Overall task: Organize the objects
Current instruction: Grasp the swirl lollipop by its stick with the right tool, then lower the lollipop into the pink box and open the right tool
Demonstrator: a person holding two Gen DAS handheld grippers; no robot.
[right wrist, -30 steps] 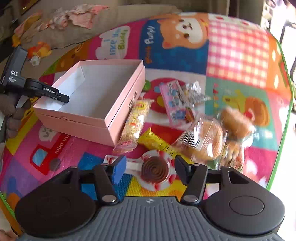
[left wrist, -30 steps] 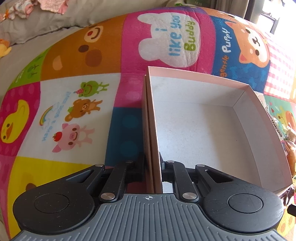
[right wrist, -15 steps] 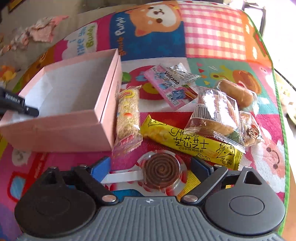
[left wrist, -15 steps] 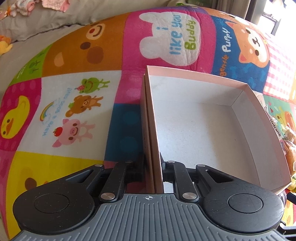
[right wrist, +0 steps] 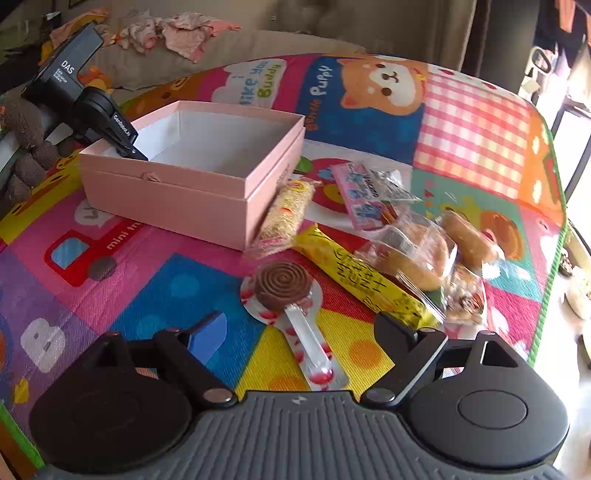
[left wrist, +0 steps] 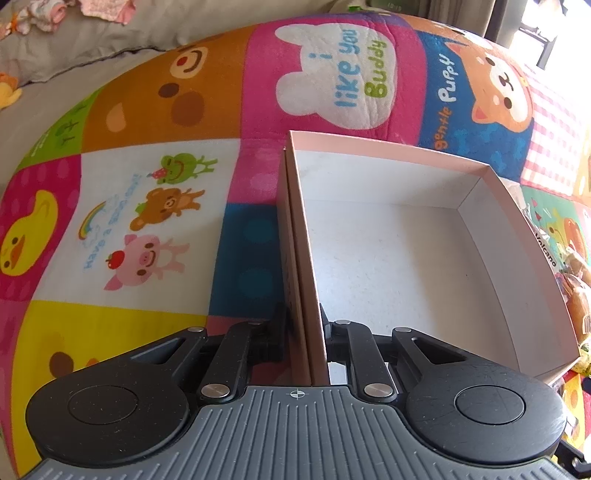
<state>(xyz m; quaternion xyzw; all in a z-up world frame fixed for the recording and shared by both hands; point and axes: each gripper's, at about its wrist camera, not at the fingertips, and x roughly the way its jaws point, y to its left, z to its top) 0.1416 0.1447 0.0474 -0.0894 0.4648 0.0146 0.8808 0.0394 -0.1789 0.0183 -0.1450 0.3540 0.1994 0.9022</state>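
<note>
My left gripper (left wrist: 302, 325) is shut on the near left wall of an empty pink box (left wrist: 406, 258); it also shows in the right wrist view (right wrist: 125, 144) clamped on the box (right wrist: 192, 192). My right gripper (right wrist: 299, 328) is open, with the stick of a chocolate spiral lollipop (right wrist: 282, 284) lying on the mat between its fingers. Beside the box lie a cereal bar (right wrist: 286, 218), a yellow snack packet (right wrist: 365, 280), a pink Volcano packet (right wrist: 365, 195) and wrapped buns (right wrist: 417, 254).
Everything lies on a colourful cartoon play mat (right wrist: 472, 125). A grey sofa with crumpled clothes (right wrist: 177, 33) stands behind. The mat's green edge (right wrist: 554, 236) runs along the right, with floor beyond.
My right gripper has swung round and pulled back; the lollipop's stick now points toward me between the open fingers. The left gripper has kept its hold on the box wall.
</note>
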